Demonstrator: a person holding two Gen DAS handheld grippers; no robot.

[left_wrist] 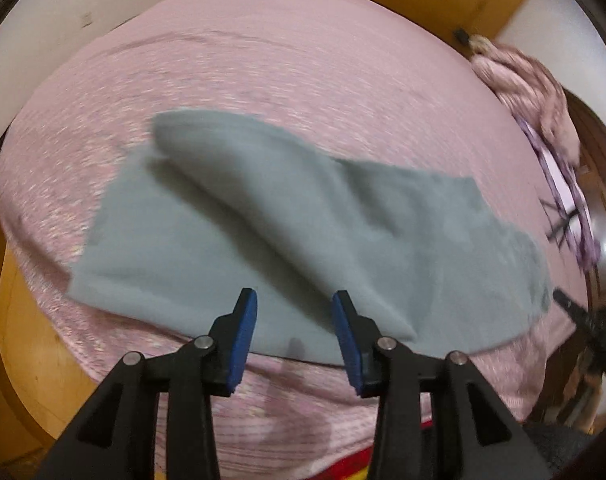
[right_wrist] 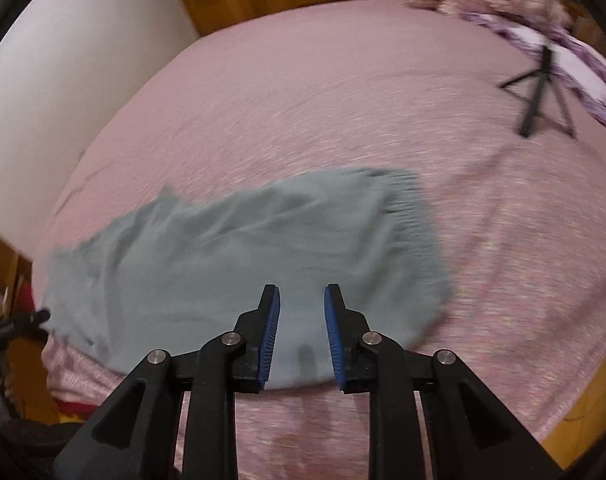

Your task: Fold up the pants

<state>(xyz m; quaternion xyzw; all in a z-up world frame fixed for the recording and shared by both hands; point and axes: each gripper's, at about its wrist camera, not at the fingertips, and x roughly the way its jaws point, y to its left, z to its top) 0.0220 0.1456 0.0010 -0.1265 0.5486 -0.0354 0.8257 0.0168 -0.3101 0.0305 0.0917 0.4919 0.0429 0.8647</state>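
Note:
Grey-green pants (left_wrist: 287, 224) lie folded lengthwise on a pink bedspread (left_wrist: 263, 60), one layer raised in a soft ridge across the middle. In the right wrist view the pants (right_wrist: 239, 256) show their ribbed waistband (right_wrist: 407, 200) at the right end. My left gripper (left_wrist: 295, 300) hovers open above the pants' near edge, blue pads apart, nothing between them. My right gripper (right_wrist: 301, 294) is also open over the near edge by the waistband end, empty. Both views are blurred by motion.
A rumpled pink blanket (left_wrist: 531, 92) and a purple patterned cloth (right_wrist: 563, 52) lie at the far corner of the bed. A small black tripod (right_wrist: 539, 88) stands on the bedspread (right_wrist: 343, 100) near them. Wooden floor and furniture surround the bed; a white wall (right_wrist: 63, 60) is at left.

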